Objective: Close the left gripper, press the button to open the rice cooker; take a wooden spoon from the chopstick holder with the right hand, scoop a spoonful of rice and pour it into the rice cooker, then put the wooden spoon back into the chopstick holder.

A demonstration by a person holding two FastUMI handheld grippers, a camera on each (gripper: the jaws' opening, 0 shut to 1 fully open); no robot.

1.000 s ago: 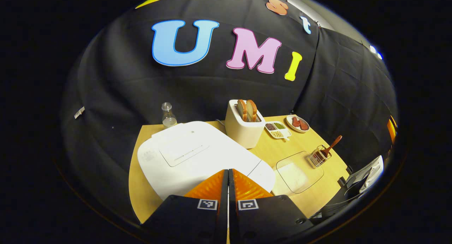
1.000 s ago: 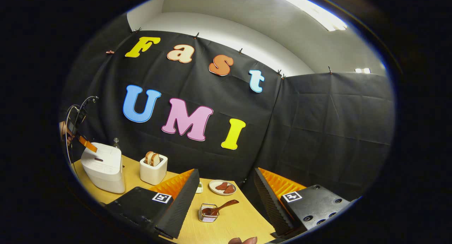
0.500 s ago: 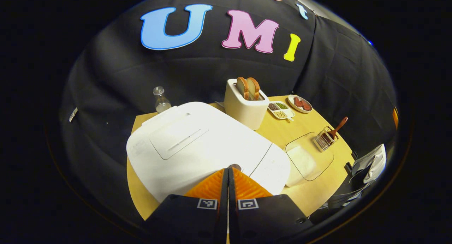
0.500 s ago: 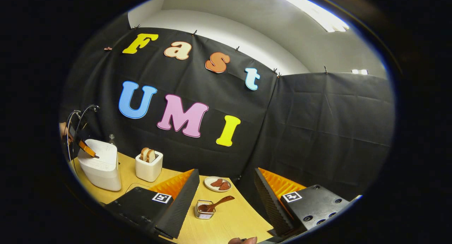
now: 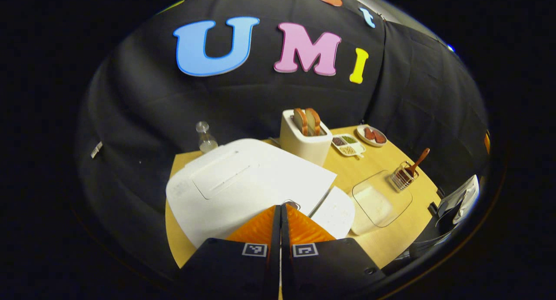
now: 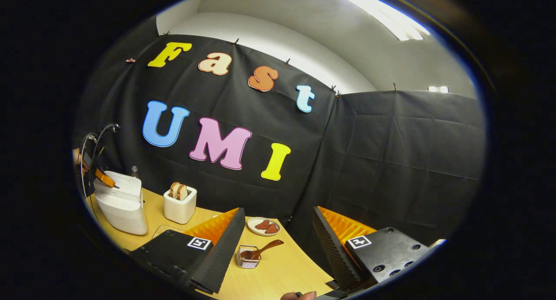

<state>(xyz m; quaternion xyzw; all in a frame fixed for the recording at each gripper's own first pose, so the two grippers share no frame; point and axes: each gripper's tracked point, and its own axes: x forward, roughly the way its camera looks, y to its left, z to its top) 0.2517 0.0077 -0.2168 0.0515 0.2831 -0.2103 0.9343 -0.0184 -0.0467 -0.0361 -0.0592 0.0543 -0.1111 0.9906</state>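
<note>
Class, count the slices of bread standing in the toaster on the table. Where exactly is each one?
2. Both browned bread slices stand upright, side by side, in the cream toaster: the left slice and the right slice. More lying lower in the slots would be hidden.

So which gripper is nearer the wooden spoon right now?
Right. The right gripper hangs open just short of the wooden spoon; the left gripper sits shut at the rice cooker.

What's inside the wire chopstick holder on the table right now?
A wooden spoon leans in the chopstick holder, handle sticking out. Its bowl sits behind the wires, so anything under it is hidden.
</note>
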